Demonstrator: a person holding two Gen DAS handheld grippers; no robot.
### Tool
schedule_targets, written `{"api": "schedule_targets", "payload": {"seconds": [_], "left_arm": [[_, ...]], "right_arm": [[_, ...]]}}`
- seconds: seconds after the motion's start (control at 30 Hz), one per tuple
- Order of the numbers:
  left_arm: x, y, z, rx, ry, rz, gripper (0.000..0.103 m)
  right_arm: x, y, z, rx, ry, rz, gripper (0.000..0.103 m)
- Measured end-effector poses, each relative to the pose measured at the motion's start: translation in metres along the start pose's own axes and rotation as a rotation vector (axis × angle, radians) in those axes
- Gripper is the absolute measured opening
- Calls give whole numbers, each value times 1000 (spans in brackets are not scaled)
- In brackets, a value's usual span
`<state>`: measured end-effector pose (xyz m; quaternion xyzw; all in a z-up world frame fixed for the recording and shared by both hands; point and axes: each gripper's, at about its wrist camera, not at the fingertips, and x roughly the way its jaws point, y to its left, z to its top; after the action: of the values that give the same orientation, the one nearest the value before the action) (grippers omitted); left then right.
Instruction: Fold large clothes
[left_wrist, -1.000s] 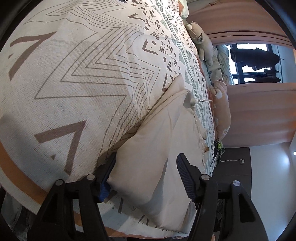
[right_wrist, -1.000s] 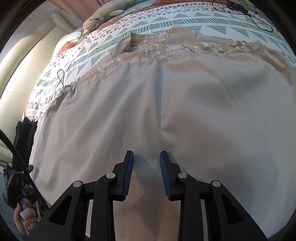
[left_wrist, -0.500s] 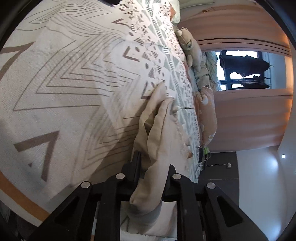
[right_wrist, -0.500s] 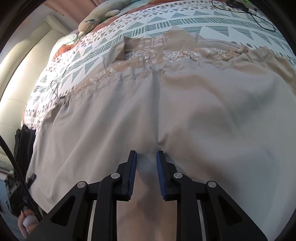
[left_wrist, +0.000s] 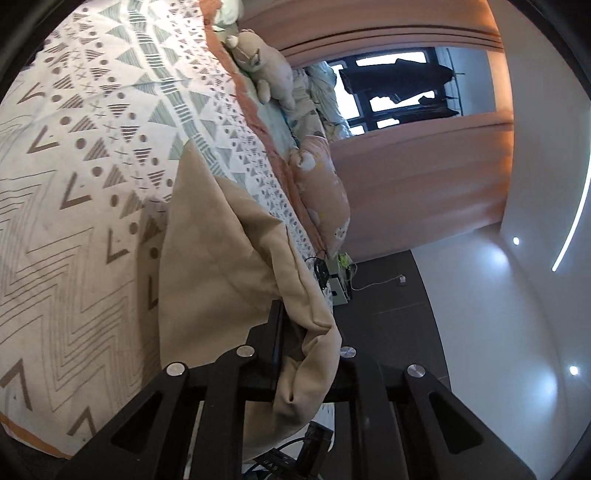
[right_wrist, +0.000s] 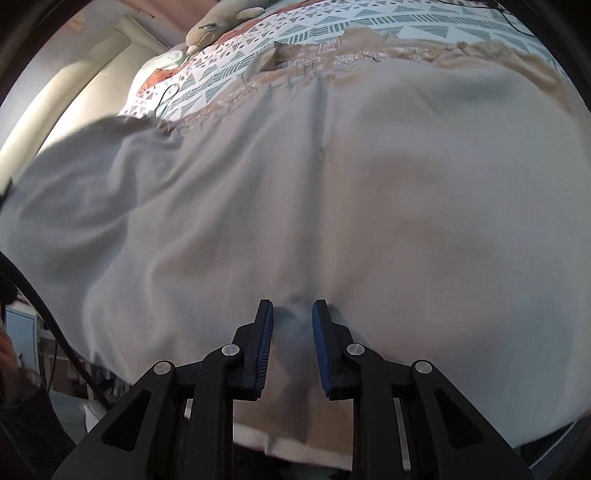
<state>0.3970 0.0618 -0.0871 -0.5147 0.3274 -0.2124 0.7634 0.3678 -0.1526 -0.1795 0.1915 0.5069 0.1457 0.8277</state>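
Left gripper (left_wrist: 308, 332) pinching a bunched edge of the beige garment (left_wrist: 221, 266), jaws pressed tight on the fold after closing in the last moment. Cloth lifted off the patterned bedspread (left_wrist: 74, 184) there, running as a long strip away from the jaws toward the plush toy (left_wrist: 258, 70) and peach pillow (left_wrist: 325, 184) by the curtains (left_wrist: 424, 173).

In the right wrist view, same garment (right_wrist: 369, 203) spread wide over the bed, centre seam running straight away from the right gripper (right_wrist: 292, 325) toward the gathered, printed waistband (right_wrist: 332, 62) at the far end. Right jaws narrowly apart, tips pressed down onto the cloth at the near hem; whether a fold is nipped between the blue pads (right_wrist: 266, 354) cannot be told.
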Motion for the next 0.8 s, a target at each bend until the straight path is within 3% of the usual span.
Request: {"api": "schedule_targets", "payload": {"seconds": [0.13,0.47,0.57,0.8], "left_arm": [[25,-40,-5,56,49,-52,13],[98,-116,-36,174,188,-80,9],[120,-137,-47,207,225,-78,9],[193,-167,-85,226,351,-74,8]], "right_arm": [[-5,1,-15,-23,-1,12,19],[-9,-14,-29,-12,-9,92,19],[-8,-25,-26,22,5,157,19],[-59,-70,-25,79,-115,202,20]]}}
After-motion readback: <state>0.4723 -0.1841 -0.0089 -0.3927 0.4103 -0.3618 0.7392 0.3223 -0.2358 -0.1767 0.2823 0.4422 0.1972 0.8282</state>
